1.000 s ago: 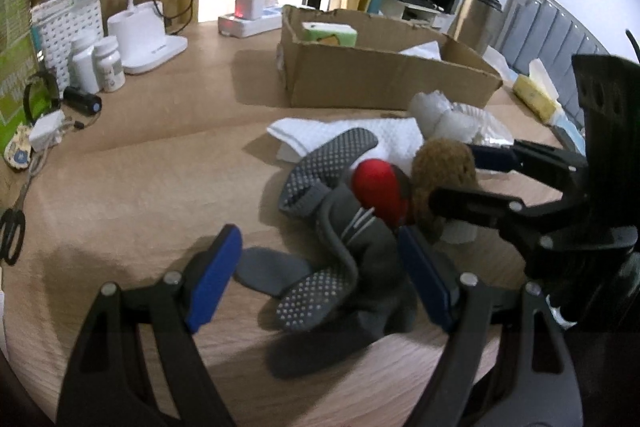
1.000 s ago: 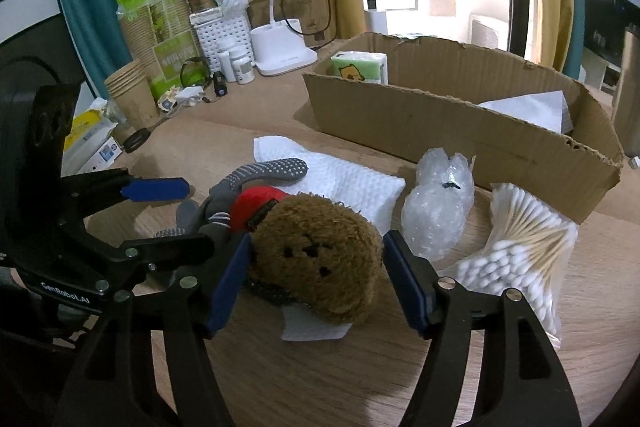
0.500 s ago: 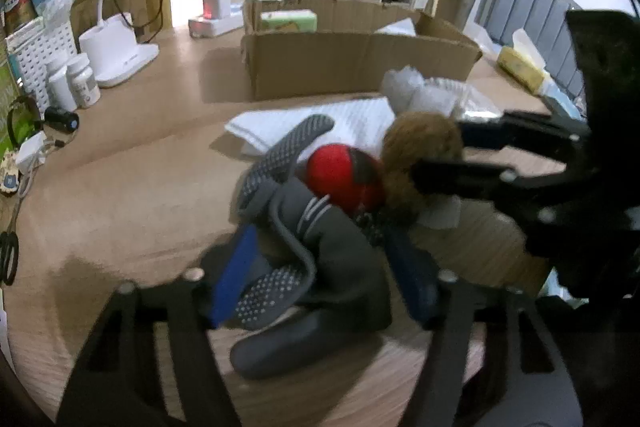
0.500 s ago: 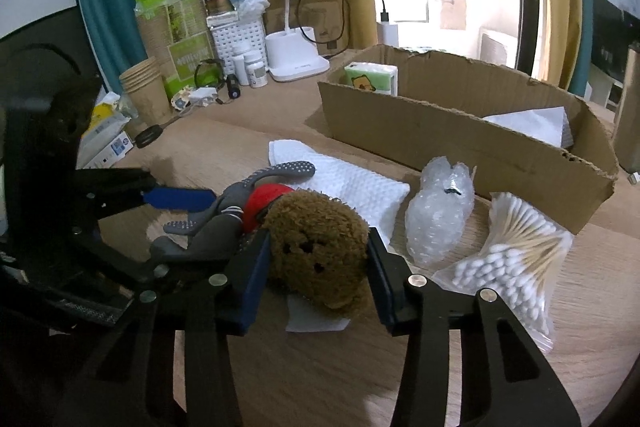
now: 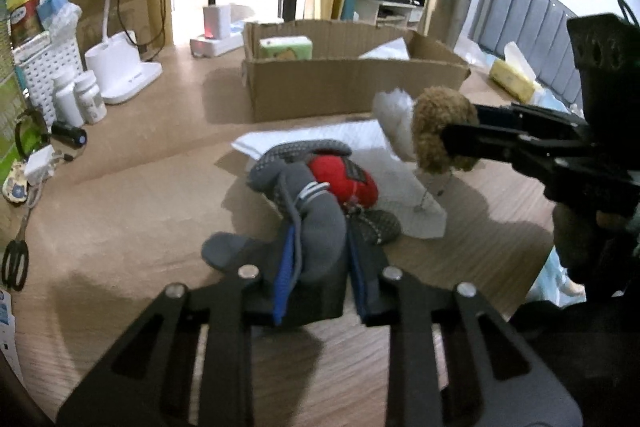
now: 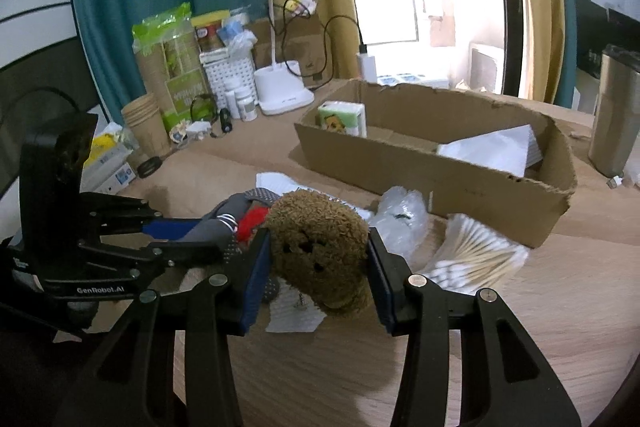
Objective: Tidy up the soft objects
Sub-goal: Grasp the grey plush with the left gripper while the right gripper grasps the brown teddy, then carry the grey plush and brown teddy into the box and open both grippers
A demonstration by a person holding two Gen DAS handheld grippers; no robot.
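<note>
On the wooden table (image 6: 540, 307), far left, stand one stack of paper cups (image 6: 146, 125), one white basket (image 6: 228, 73), two white pill bottles (image 5: 80, 99) and one desk lamp (image 6: 280, 27). One pair of scissors (image 5: 16, 259) lies at the table's left edge.

The left gripper (image 5: 320, 267) has just been closing, and its two blue pads now pinch the bunched grey socks (image 5: 316, 223); the number of socks in the bundle cannot be told. One red plush (image 5: 344, 181) lies against the socks, on one white cloth (image 5: 360, 139).

The right gripper (image 6: 318, 267) is clamped on one brown plush toy (image 6: 318, 251), a pad pressed to each side, held clear above the table.

To the right: one crumpled clear bag (image 6: 400, 219) and one bundle of cotton swabs (image 6: 476, 255). Behind, one cardboard box (image 6: 460, 183) holds one tissue pack (image 6: 344, 117) and one white sheet (image 6: 496, 147). One steel tumbler (image 6: 612, 111) stands far right.
</note>
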